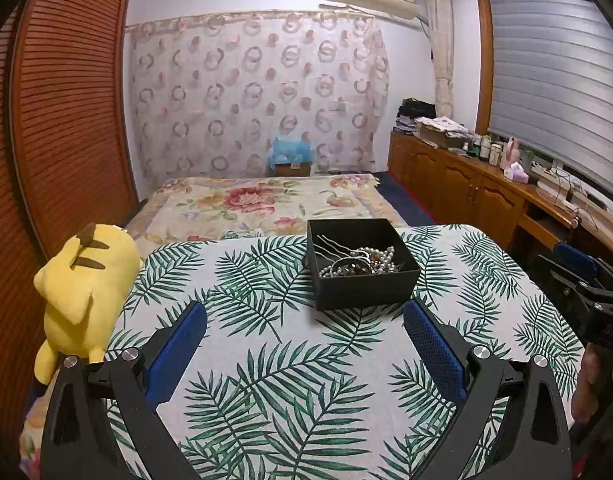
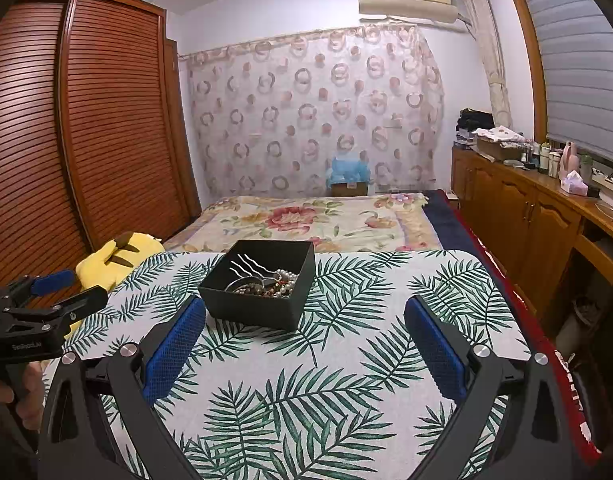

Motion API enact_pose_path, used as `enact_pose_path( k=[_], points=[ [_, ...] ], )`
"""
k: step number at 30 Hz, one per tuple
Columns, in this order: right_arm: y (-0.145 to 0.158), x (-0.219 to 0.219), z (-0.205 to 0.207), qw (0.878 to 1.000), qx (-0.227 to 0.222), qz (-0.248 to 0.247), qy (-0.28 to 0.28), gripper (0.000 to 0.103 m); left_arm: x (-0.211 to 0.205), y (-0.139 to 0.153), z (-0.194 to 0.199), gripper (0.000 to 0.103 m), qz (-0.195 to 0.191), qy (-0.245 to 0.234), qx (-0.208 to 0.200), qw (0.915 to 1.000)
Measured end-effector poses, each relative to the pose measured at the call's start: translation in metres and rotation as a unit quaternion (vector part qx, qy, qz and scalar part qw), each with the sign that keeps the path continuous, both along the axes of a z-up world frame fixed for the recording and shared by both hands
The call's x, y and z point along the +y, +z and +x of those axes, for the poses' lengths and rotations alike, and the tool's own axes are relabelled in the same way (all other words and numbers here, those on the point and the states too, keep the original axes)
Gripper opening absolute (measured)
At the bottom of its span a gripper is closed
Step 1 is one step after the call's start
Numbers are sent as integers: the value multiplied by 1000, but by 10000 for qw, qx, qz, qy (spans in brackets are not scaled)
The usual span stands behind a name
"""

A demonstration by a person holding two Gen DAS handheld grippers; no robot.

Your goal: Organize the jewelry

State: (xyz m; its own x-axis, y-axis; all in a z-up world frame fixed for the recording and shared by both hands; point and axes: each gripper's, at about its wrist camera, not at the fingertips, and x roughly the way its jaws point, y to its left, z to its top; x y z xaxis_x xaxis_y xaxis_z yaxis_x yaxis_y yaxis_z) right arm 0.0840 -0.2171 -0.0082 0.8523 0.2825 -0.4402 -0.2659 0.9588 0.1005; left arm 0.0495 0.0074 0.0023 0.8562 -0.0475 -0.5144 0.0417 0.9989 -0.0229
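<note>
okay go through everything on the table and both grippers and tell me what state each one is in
Left gripper: open, empty, above the cloth.
Right gripper: open, empty, above the cloth.
Black box: lidless, upright on the table.
Jewelry: tangled pile inside the box.
Hairpins: in the box, leaning on the pile.
Yellow plush: lying at the table's left edge.
</note>
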Motion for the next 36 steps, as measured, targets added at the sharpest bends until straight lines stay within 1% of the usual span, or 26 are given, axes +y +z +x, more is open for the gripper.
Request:
enact_pose_path(
  k=[36],
  points=[
    [0, 2, -1, 10000, -7, 9, 3, 100, -6, 2, -2, 95, 2, -13, -55, 10000]
  ],
)
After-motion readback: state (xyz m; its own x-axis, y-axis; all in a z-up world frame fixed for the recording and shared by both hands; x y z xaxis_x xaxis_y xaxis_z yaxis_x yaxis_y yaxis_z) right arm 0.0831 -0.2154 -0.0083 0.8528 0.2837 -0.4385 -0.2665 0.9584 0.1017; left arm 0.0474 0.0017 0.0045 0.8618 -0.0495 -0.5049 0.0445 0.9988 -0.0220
